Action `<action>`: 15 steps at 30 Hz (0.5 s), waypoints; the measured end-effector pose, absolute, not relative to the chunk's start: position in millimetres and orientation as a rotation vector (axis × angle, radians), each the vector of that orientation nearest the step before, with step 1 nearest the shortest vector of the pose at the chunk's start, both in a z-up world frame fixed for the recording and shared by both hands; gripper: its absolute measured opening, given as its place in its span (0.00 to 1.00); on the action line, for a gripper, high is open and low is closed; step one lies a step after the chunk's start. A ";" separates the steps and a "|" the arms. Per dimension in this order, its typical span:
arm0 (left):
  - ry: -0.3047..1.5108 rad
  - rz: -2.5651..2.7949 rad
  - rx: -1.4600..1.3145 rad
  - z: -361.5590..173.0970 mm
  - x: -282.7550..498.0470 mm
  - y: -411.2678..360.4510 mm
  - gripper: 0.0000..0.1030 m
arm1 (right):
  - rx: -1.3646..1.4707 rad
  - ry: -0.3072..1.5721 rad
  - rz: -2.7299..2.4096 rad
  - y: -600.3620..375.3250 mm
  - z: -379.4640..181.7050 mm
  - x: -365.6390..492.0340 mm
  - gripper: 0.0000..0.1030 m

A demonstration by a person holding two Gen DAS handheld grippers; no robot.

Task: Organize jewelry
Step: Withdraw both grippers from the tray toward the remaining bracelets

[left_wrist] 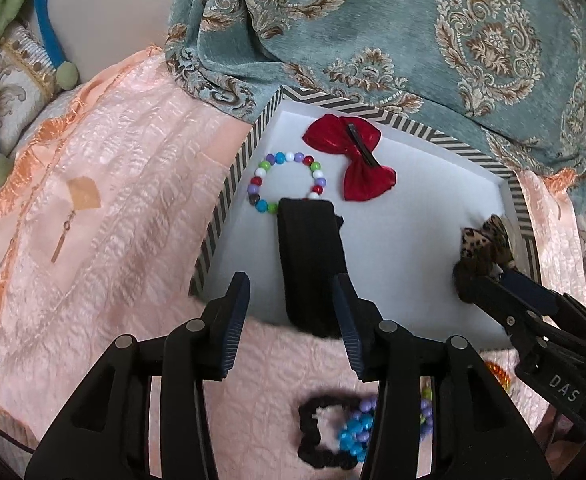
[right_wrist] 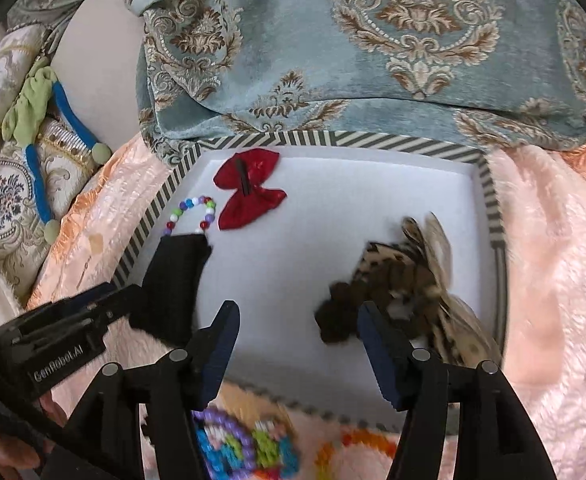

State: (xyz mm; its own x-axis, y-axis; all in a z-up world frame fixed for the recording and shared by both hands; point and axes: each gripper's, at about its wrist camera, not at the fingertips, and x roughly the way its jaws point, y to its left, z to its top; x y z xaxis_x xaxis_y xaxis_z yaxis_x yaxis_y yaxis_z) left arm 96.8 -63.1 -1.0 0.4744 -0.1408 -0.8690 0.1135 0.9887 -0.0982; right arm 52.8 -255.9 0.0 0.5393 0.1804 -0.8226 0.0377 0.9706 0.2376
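Tray: a white tray (left_wrist: 413,208) with a striped rim lies on a pink bedspread (left_wrist: 113,168), its far edge tucked under a blue patterned blanket (left_wrist: 433,28).
In the tray: a red bow clip (left_wrist: 351,156) at the back, a bracelet of coloured beads (left_wrist: 289,182) just left of it, a black band (left_wrist: 309,264) lying over the near rim and covering the bracelet's near side, and a leopard-print scrunchie (right_wrist: 417,280) by the right wall.
Left gripper (left_wrist: 293,312): jaws apart, nothing pressed between them; the black band lies just beyond the tips.
Right gripper (right_wrist: 297,344): jaws apart, empty; the scrunchie touches or sits just past its right finger, blurred, so I cannot tell which.
In the way: each gripper crosses the other's view at the tray's near corners.
Outside the tray: a black scrunchie (left_wrist: 321,436), purple and blue bead bracelets (right_wrist: 245,444) and an orange coil tie (right_wrist: 357,448) lie on the bedspread under the grippers.
Far left: a blue and green soft toy (right_wrist: 41,128) on a cushion (right_wrist: 5,200).
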 end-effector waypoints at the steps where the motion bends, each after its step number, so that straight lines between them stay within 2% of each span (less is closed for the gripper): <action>1: 1.063 -0.156 -0.028 -0.2 93.6 -62.4 0.42 | 0.235 1.002 0.084 -256.8 0.4 48.8 0.57; 11: 1.074 -0.174 -0.022 -0.9 58.9 -64.3 0.44 | 0.222 1.001 0.086 -261.4 2.4 -5.4 0.58; 15: 1.096 -0.202 -0.029 -1.7 43.4 -66.1 0.48 | 0.211 0.988 0.081 -262.0 5.1 -22.9 0.58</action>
State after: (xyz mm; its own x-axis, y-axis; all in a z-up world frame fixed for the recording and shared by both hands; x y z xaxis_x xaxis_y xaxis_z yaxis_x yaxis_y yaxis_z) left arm 43.4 -66.1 -1.7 0.4409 -0.1765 -0.8800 0.1481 0.9813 -0.1226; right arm -22.9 -262.0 5.1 0.5490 0.1634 -0.8197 0.0278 0.9766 0.2133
